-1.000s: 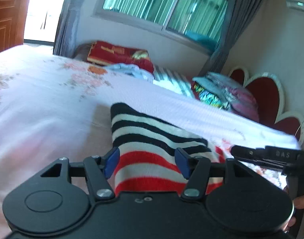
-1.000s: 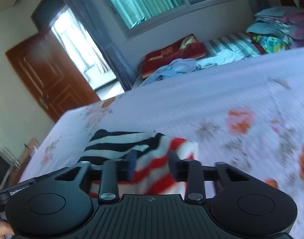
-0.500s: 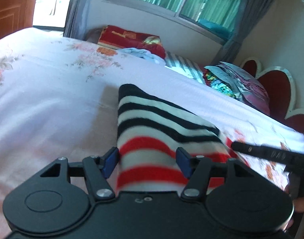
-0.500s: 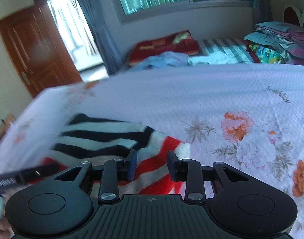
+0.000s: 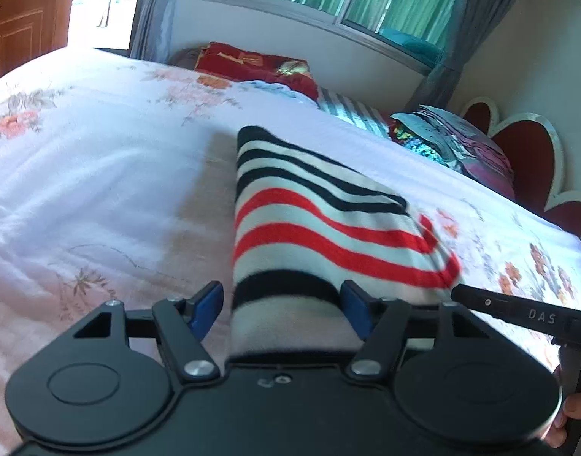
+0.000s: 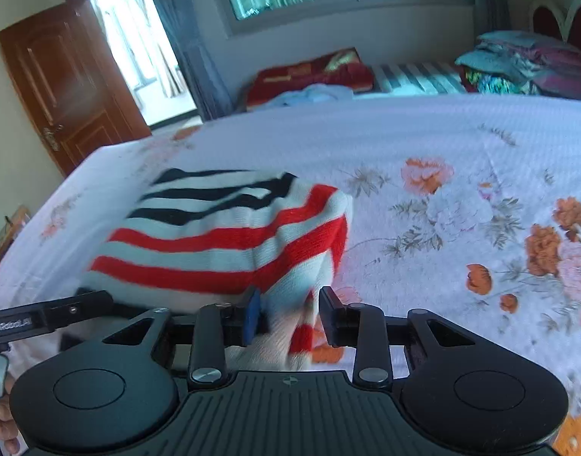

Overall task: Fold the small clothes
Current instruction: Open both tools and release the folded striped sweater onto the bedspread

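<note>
A small knitted garment [image 5: 313,224] with black, white and red stripes lies on the floral bed sheet [image 5: 100,174]. It also shows in the right wrist view [image 6: 229,235]. My left gripper [image 5: 283,309] is open, its blue-padded fingers [image 5: 207,304] standing either side of the garment's near left edge. My right gripper [image 6: 290,317] is open, its fingers astride the garment's near right corner. The cloth between the right fingers is blurred. The right gripper's side shows in the left view [image 5: 518,313].
Red blanket [image 5: 252,64], blue clothes and a striped pillow [image 5: 347,108] lie at the bed's far side. A pile of folded fabrics [image 5: 454,140] sits by the red heart-shaped headboard [image 5: 526,159]. A wooden door [image 6: 58,87] stands far left.
Both grippers have drawn back toward me along the garment; more of its red stripes and a black stripe now show ahead of the fingers. Both stay open.
</note>
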Action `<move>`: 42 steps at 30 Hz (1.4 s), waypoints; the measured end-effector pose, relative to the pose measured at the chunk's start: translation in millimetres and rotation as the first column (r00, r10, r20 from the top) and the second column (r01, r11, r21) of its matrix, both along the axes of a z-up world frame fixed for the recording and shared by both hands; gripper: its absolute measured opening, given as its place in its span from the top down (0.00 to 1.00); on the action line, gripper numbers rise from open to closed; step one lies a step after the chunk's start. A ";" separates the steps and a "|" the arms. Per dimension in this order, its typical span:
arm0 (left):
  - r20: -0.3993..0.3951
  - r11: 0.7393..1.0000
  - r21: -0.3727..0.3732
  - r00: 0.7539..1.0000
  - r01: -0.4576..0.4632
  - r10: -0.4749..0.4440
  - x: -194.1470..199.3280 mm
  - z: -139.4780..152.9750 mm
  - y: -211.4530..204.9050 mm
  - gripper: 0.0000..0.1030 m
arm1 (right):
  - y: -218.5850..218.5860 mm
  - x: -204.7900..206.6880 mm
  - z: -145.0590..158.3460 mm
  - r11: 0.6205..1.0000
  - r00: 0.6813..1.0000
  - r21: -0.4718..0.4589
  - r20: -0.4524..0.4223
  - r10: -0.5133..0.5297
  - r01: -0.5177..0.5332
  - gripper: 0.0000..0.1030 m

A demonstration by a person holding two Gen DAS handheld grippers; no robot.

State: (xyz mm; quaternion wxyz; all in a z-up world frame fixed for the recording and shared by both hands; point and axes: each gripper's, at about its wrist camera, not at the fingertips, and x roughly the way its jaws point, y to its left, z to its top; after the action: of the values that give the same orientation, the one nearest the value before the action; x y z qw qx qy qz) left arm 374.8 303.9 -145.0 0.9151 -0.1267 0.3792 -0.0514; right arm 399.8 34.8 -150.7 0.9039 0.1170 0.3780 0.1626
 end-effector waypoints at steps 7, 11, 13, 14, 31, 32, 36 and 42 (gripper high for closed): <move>-0.025 0.999 0.037 0.999 0.021 -0.020 -28.8 -1.8 -6.0 0.35 | -5.4 -44.3 12.3 1.000 1.000 0.022 0.025 0.005 -0.005 0.67; -0.054 0.998 0.052 0.998 0.033 -0.030 -33.9 -15.3 -10.1 0.32 | -1.2 -54.4 -1.4 0.999 1.000 -0.039 -0.001 0.004 -0.004 0.67; -0.059 0.998 0.050 0.998 0.031 -0.028 -35.1 -20.9 -9.5 0.29 | 0.8 -54.0 -14.2 0.997 1.000 -0.071 -0.025 0.007 -0.008 0.67; -0.061 0.999 0.045 0.998 0.028 -0.025 -35.2 -21.8 -8.0 0.29 | -0.9 -54.3 -17.0 0.999 1.000 -0.052 -0.031 -0.006 0.004 0.67; -0.094 0.994 0.104 0.995 0.032 -0.022 -36.5 -13.5 -11.9 0.12 | 8.5 -63.7 -29.5 0.989 0.993 -0.125 -0.071 -0.095 0.085 0.46; -0.101 0.994 0.108 0.995 0.028 -0.017 -35.7 -13.4 -12.6 0.08 | 6.7 -63.7 -30.4 0.989 0.991 -0.112 -0.079 -0.104 0.095 0.46; -0.128 0.990 0.140 0.992 0.018 0.000 -31.8 -15.5 -14.2 0.00 | 12.6 -64.2 -28.5 0.984 0.992 -0.149 -0.068 -0.109 0.097 0.46; -0.118 0.979 0.190 0.989 -0.069 0.093 -37.5 -9.6 -18.0 0.00 | 15.2 -63.6 -28.0 0.979 0.992 -0.176 -0.065 -0.111 0.098 0.42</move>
State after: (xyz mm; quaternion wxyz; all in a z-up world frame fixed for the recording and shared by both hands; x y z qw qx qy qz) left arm 337.3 285.8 -154.6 0.8985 -0.0592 0.4339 0.0296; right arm 336.2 50.0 -178.7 0.9032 0.0639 0.4173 0.0769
